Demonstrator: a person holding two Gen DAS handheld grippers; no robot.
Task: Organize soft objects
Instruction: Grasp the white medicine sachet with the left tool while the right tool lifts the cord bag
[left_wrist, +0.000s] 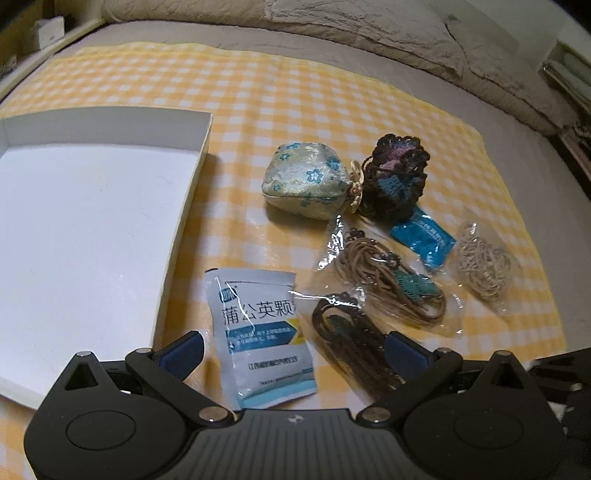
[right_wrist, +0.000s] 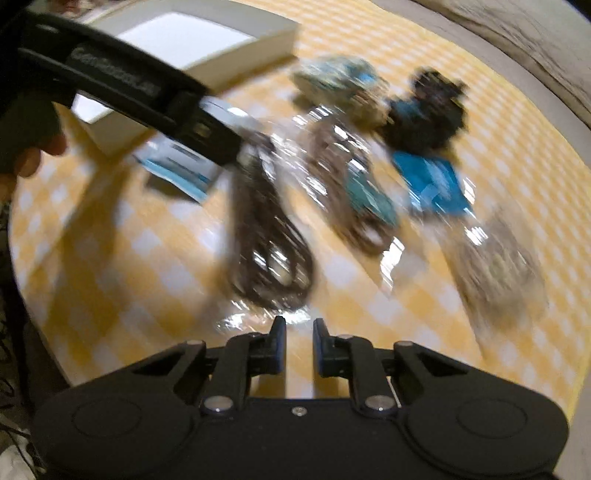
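In the left wrist view, a white sachet with blue print (left_wrist: 260, 332) lies between the fingers of my open left gripper (left_wrist: 293, 352). A bag of dark cord (left_wrist: 354, 339), a bag of brown cord (left_wrist: 391, 280), a blue packet (left_wrist: 423, 238), a bag of pale string (left_wrist: 484, 266), a floral fabric pouch (left_wrist: 306, 181) and a dark crocheted pouch (left_wrist: 397, 177) lie on the yellow checked cloth (left_wrist: 258, 96). An empty white box (left_wrist: 74, 229) sits left. The right wrist view is blurred; my right gripper (right_wrist: 299, 339), narrowly open and empty, hovers near the dark cord bag (right_wrist: 269, 243).
The cloth lies on a grey bed (left_wrist: 517, 155) with a rumpled beige blanket (left_wrist: 369, 26) at the back. In the right wrist view the left gripper's body (right_wrist: 129, 85) crosses the upper left, in front of the white box (right_wrist: 207, 48).
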